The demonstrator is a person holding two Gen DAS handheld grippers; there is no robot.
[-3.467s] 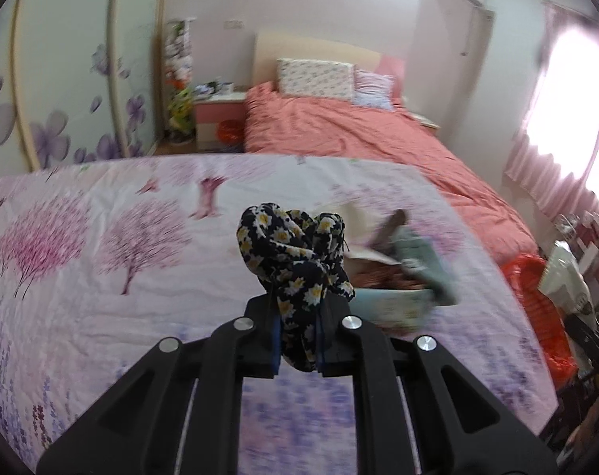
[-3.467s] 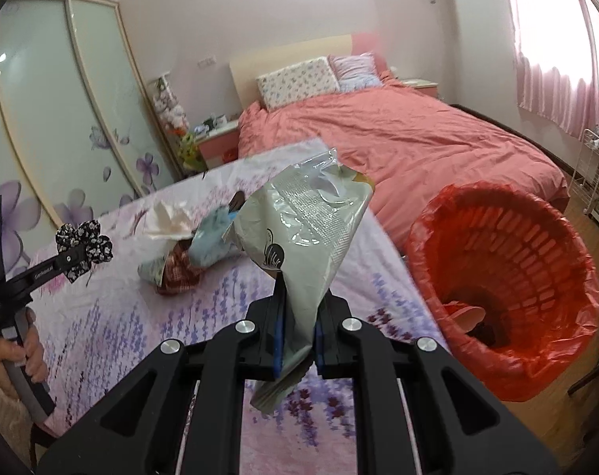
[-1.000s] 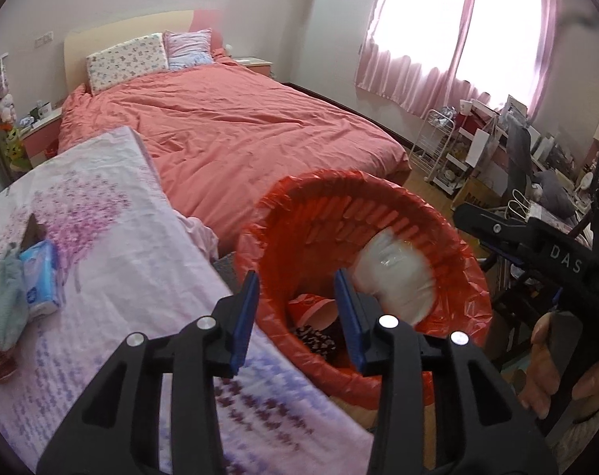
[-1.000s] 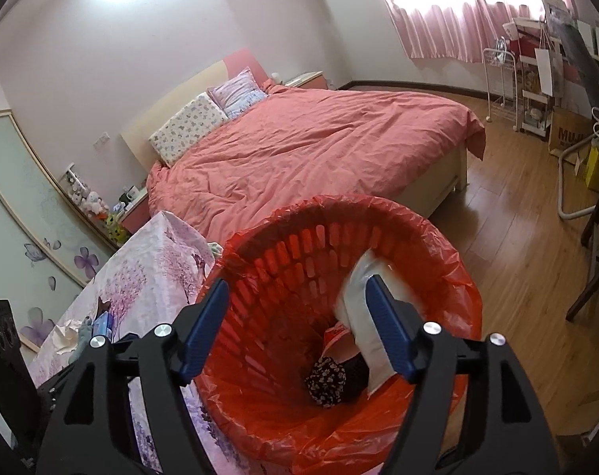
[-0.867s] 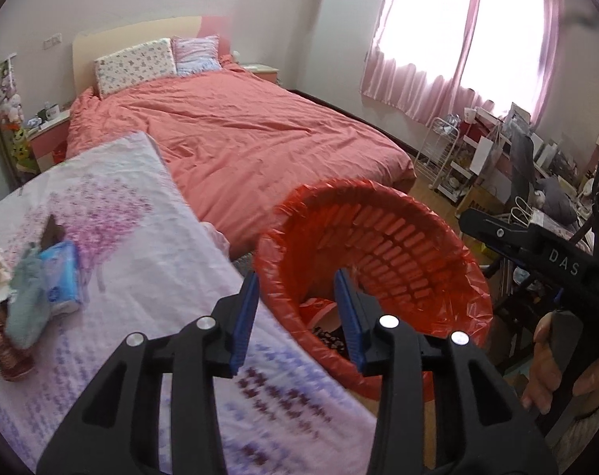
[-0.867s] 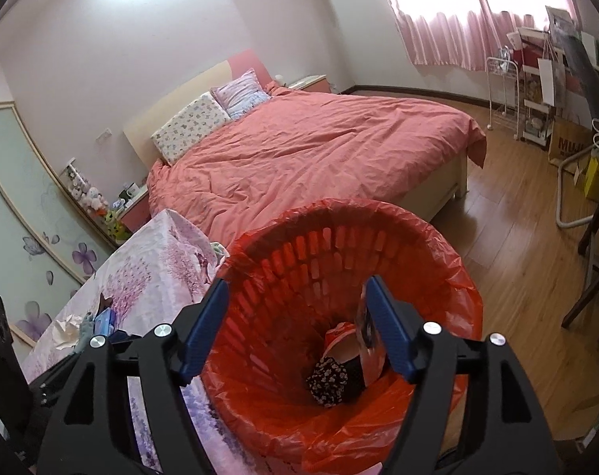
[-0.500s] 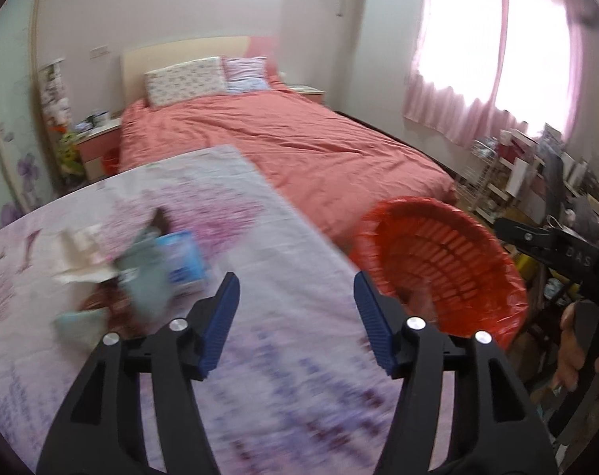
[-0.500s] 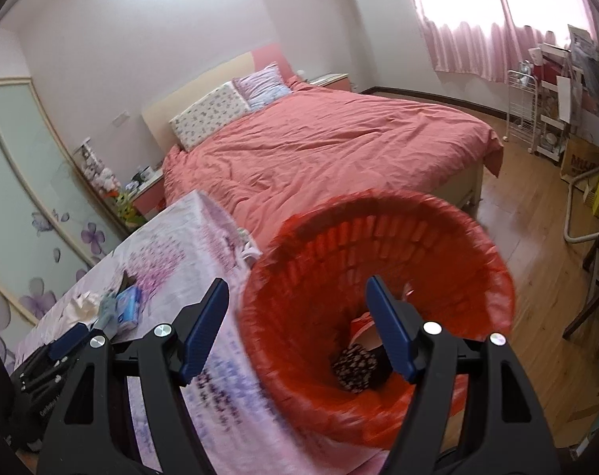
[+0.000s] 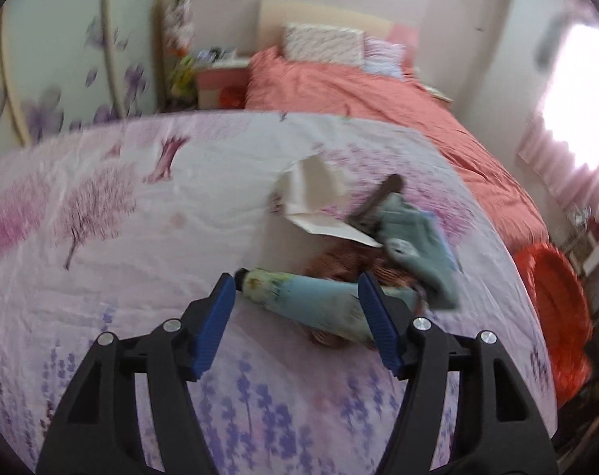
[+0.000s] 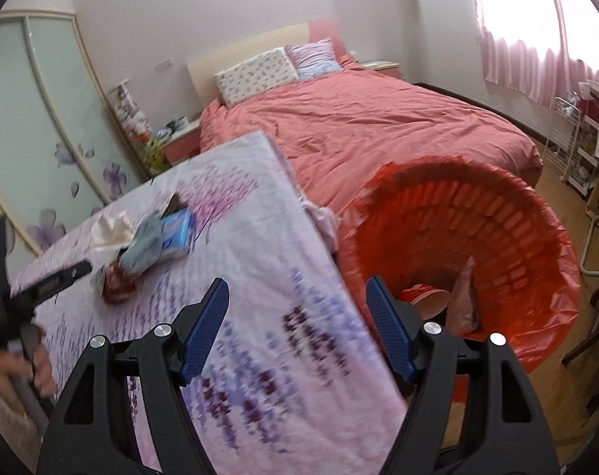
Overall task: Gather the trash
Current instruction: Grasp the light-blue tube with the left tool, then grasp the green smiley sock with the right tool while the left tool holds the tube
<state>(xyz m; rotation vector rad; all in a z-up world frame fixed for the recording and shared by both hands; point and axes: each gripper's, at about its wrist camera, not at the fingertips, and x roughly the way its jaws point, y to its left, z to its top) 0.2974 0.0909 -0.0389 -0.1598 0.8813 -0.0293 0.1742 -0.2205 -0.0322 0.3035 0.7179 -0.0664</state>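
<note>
A pile of trash lies on the floral tablecloth (image 9: 141, 237): a pale blue tube (image 9: 307, 303), a grey-blue wrapper (image 9: 418, 245), white crumpled paper (image 9: 315, 194) and a reddish-brown wrapper (image 9: 339, 265). My left gripper (image 9: 297, 297) is open and empty, its jaws on either side of the tube. My right gripper (image 10: 297, 297) is open and empty over the table edge, beside the red bin (image 10: 497, 213), which holds dropped trash (image 10: 461, 301). The pile also shows in the right wrist view (image 10: 149, 245).
A bed with a salmon cover (image 10: 358, 126) stands behind the table. The red bin also shows at the right in the left wrist view (image 9: 552, 308). A nightstand (image 9: 220, 79) and sliding wardrobe doors (image 10: 42, 138) are at the back left. A shelf rack (image 10: 576, 138) stands at the right.
Both grippers dropped their items into the red bin and are now open. The left gripper has swung back over the table to the trash pile. The right gripper has pulled back from the bin.
</note>
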